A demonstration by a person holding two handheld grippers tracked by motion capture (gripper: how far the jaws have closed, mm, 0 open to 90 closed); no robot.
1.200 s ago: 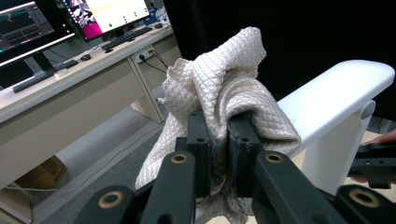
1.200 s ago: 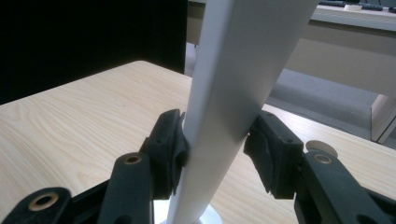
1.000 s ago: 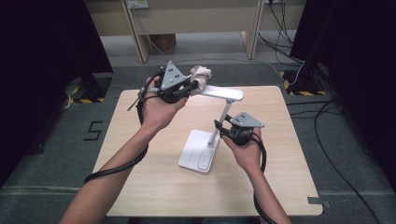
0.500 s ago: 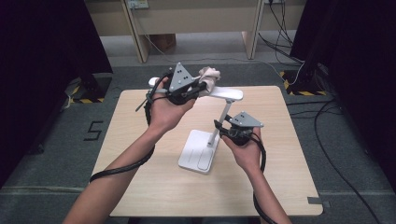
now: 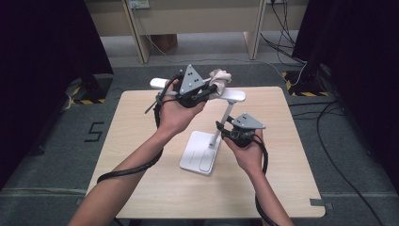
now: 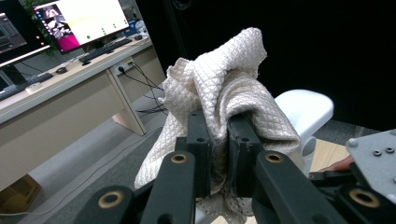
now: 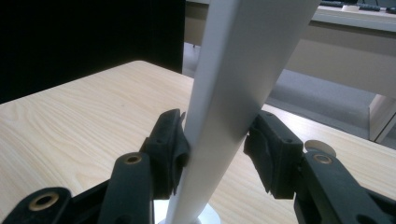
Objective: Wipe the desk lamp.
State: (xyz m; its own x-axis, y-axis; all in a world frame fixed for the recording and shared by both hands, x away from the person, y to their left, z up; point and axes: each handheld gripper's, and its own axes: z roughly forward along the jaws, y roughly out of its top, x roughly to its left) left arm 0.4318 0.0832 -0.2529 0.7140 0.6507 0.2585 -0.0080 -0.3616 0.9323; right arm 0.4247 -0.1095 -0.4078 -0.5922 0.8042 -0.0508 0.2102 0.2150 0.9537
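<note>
A white desk lamp stands on the wooden table (image 5: 141, 141), its flat base (image 5: 200, 153) near the middle. My left gripper (image 5: 211, 92) is shut on a bunched cream quilted cloth (image 5: 220, 77) and holds it against the top of the long lamp head (image 5: 235, 95). In the left gripper view the cloth (image 6: 224, 84) bulges above my left gripper (image 6: 219, 140), with the lamp head (image 6: 306, 109) just behind. My right gripper (image 5: 222, 129) is shut on the slanted lamp stem (image 5: 226, 115). In the right gripper view, its pads (image 7: 170, 140) press the stem (image 7: 233, 93) from both sides.
Grey carpet surrounds the table, with cables (image 5: 329, 136) trailing on the right. A long desk's legs (image 5: 136, 33) stand beyond the far edge. Monitors (image 6: 79, 18) sit on a desk at the left of the left gripper view.
My left hand has slid to the right along the lamp head, carrying the cloth with it. The right gripper has stayed on the stem.
</note>
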